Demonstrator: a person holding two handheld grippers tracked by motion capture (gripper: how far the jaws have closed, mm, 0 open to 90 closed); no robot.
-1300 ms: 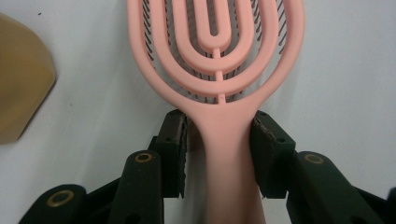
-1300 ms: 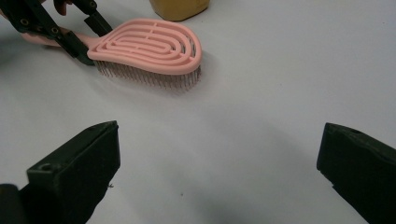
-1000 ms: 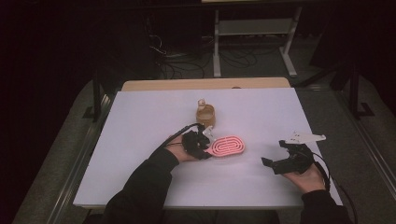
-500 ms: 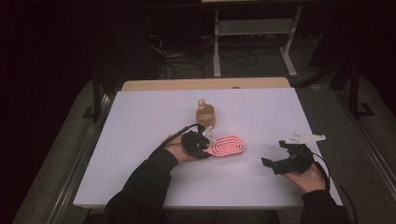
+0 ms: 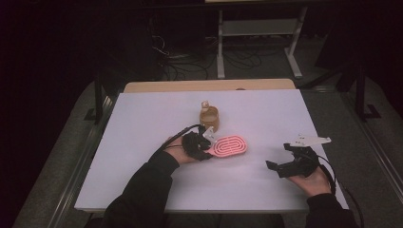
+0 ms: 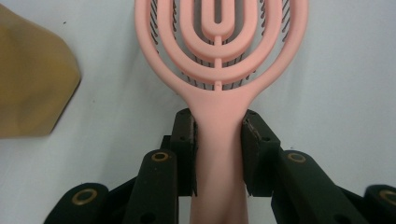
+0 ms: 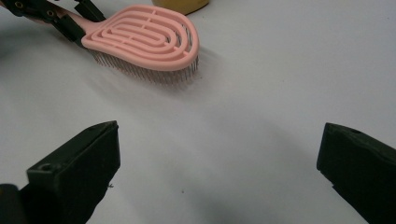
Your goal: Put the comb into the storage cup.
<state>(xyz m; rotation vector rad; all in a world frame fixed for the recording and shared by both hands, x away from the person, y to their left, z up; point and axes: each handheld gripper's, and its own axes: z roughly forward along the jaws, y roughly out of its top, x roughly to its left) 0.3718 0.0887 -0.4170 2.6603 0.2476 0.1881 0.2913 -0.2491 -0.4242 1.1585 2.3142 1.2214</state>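
Brush gripped, not lifted yet.
We have the left gripper (image 6: pixel 218 154) clamped on the pink hairbrush (image 5: pixel 230 146) handle, bristles down on the surface (image 5: pixel 142 123); right gripper (image 7: pixel 219 172) wide open, empty.

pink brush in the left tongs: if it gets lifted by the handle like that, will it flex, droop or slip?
Probably stays stiff: the pink brush looks like moulded plastic. Likely light, since its head is open loops. The left tongs clamp the smooth handle near the neck, so the head could pivot or slip a little. The bristles face the table and may bend.

Matt pink plastic hairbrush (image 6: pixel 219 70) with thin dark bristles — on a smooth, matt white tabletop (image 5: pixel 142 118).
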